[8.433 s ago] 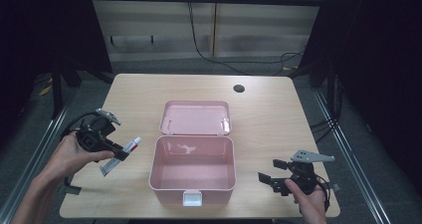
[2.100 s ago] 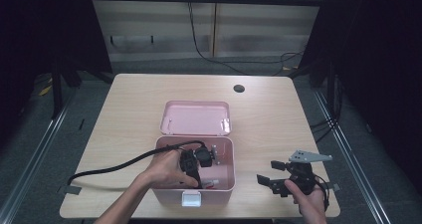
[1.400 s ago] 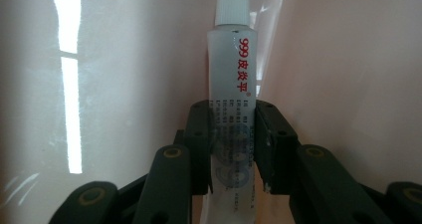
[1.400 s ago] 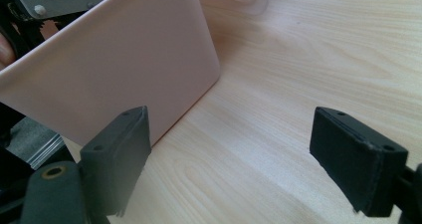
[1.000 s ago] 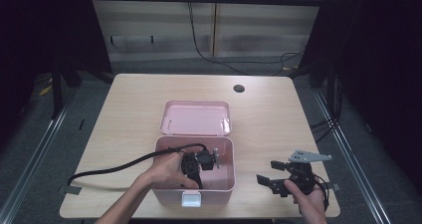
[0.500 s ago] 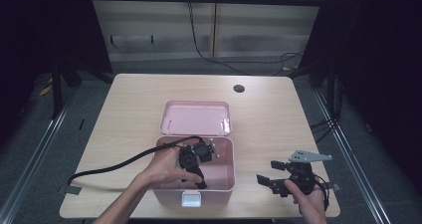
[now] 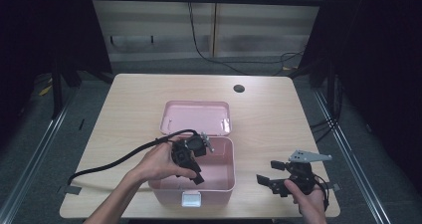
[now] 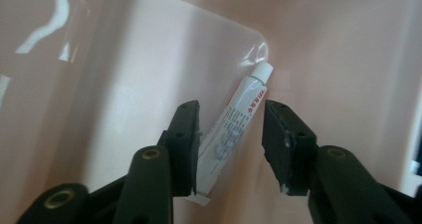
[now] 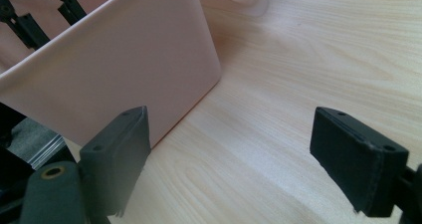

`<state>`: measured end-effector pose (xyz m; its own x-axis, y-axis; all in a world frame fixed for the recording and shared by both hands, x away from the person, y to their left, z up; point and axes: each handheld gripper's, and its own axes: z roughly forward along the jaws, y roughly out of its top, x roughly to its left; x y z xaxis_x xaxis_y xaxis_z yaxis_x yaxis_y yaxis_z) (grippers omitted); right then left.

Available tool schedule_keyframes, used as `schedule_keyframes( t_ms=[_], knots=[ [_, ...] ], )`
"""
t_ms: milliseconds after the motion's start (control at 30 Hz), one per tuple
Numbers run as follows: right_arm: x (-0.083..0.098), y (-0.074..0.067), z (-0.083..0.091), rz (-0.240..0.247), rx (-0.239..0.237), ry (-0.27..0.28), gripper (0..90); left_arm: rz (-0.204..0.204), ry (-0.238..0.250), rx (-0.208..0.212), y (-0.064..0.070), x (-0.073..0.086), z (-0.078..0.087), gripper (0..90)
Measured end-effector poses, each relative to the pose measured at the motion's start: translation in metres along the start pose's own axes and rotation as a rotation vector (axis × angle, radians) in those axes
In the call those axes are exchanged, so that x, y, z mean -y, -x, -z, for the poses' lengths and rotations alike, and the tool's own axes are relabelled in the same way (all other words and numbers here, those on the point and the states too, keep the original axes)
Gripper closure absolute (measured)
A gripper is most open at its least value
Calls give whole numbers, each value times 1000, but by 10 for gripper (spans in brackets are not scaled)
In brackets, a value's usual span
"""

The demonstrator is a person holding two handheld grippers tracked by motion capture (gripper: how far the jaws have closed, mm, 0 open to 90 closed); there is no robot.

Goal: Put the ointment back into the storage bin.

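In the high view the left gripper [image 7: 191, 152] sits in the middle of the frame, dipped into the open pink box [image 7: 226, 176], whose lid [image 7: 195, 117] lies flat behind it. In the left gripper view a white tube [image 8: 234, 127] lies on the box floor at centre frame, running from lower left up to its cap at upper right, close to the far corner. The jaws stand moderately open on either side of it; the left jaw looks to touch or nearly touch the tube's side, the right jaw stands clear, so nothing is clamped. The step in hand seems to be setting the tube down in the box and letting go. To do it well, I would keep the jaws spread, perhaps a touch wider, then lift straight up along the gripper's own line, so the near jaw does not drag the tube or knock the box wall. Watch the cable [image 7: 119, 159] draped over the rim. The right gripper [image 7: 278, 179] rests at the lower right of the high view on the table [image 7: 278, 114], beside the box, jaws wide apart and empty; it need not move.
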<state>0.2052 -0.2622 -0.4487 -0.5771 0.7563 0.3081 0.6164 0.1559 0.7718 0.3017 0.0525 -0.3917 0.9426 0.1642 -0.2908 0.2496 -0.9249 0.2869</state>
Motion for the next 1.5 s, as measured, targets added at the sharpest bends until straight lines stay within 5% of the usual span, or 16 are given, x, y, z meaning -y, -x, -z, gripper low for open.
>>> schedule_keyframes(
  t_ms=[333,567,1300,1500],
  knots=[
    [0,0,0,3,-1,1,157,30,41,-12,6,4,12,520],
    [0,0,0,3,1,2,157,15,49,-74,9,12,32,512],
    [0,0,0,1,1,-1,157,-2,134,-101,19,31,71,409],
    [0,0,0,4,0,0,156,-16,112,-117,23,37,77,429]
  ],
)
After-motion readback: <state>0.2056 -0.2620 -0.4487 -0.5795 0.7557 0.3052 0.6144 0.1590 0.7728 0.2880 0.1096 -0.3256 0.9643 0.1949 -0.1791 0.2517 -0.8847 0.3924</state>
